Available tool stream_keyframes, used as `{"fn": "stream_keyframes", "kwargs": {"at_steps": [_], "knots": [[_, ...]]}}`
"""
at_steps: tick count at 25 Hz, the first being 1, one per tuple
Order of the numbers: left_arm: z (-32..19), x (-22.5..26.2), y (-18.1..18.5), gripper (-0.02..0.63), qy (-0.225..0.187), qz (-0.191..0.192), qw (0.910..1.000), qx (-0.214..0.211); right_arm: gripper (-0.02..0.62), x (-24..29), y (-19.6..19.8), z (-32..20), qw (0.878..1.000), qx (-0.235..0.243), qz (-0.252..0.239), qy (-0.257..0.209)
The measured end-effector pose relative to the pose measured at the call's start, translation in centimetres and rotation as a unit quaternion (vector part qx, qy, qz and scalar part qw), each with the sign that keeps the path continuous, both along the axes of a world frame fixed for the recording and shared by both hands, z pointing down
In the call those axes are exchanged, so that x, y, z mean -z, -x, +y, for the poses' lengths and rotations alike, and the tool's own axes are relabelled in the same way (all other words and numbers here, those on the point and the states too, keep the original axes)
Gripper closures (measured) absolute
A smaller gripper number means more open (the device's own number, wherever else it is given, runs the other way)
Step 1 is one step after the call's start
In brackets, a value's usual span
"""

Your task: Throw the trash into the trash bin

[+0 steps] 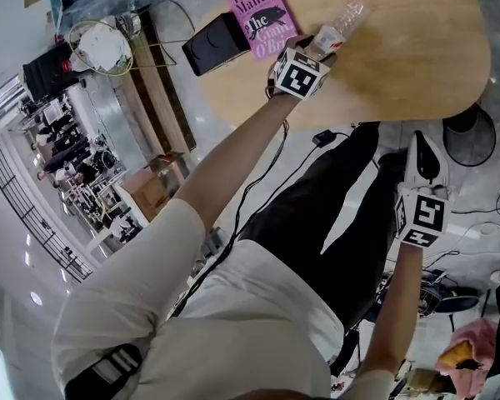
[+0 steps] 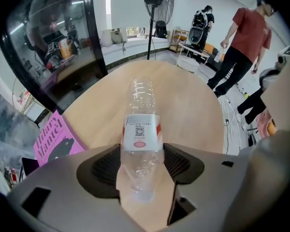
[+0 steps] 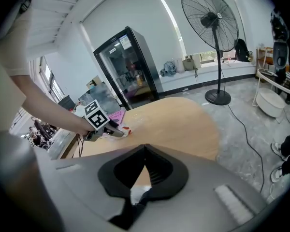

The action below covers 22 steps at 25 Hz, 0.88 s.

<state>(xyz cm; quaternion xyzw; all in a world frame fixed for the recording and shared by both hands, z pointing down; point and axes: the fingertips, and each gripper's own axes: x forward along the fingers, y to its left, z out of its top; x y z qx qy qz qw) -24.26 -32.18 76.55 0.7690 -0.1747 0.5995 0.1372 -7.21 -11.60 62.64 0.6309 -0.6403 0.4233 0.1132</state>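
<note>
— How far along?

— Barely begun, by the look of it. Nothing thrown away yet and nothing lifted, only the pick-up in hand. Raising, carrying and dropping into the trash bin all left to do. No trash bin made out for certain in any view.

— Where to find the trash?

— Just beside the pink book, lying flat on the same wooden table.

— And the look of it?

— Clear plastic bottle, seemingly empty, with a white-and-red label round the middle and ribs toward the end farther from the camera. Probably light, and apt to crumple or slip under a hard squeeze.

— Claws?

— Left gripper: set wide, astride the bottle at its label, pads apparently touching both sides. Right gripper: closed up, nothing plainly held, hanging well apart from the pink book, off the table's near edge.
</note>
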Motion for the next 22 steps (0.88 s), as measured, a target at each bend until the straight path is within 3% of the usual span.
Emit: {"fn": "stream_keyframes", "kwargs": {"at_steps": [16, 22], "knots": [[11.0, 1.3, -9.8, 0.324, 0.025, 0.026, 0.9964, -0.077, 0.584, -1.1, -4.8, 9.7, 0.996, -0.091, -0.004, 0.016], [17.9, 1.7, -13.6, 0.324, 0.041, 0.034, 0.9875, -0.149, 0.584, -1.7, -6.4, 13.9, 0.992, -0.126, -0.005, 0.019]]}}
